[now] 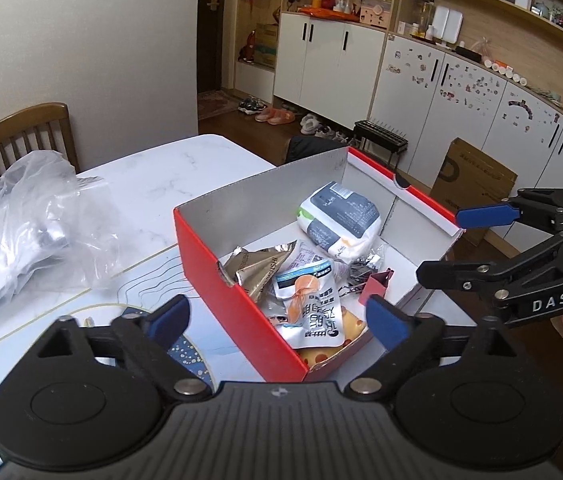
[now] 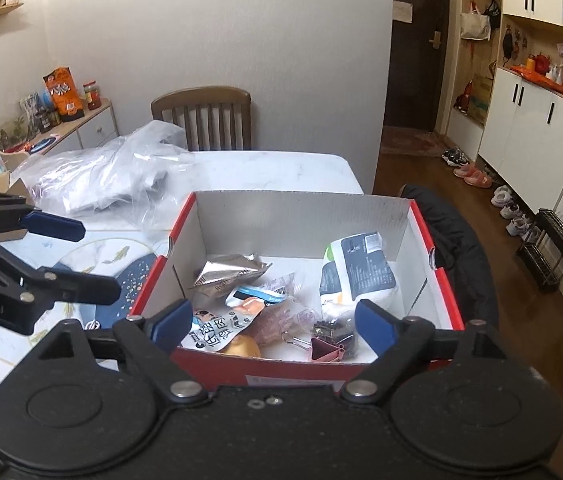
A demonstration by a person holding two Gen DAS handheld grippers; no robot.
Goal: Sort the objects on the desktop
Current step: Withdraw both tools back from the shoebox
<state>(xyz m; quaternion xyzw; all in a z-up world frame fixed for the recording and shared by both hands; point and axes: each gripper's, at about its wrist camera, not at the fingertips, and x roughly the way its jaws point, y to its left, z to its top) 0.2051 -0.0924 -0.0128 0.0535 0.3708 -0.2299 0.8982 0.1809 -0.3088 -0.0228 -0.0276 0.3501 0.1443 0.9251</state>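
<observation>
Basically mid-sort: left gripper (image 1: 277, 320) and right gripper (image 2: 273, 326) both wide, holding nothing, hovering over red box (image 2: 361, 376) of snack packets (image 2: 225, 330) on counter (image 2: 273, 172). Next up, probably hunting for leftovers.

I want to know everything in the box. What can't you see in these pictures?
- Yellow packet: left wrist view, mostly under the white snack pouch.
- Box front corners: right wrist view, behind the right gripper.
- Contents of the plastic bag: both views, blurred by crinkled film.
</observation>
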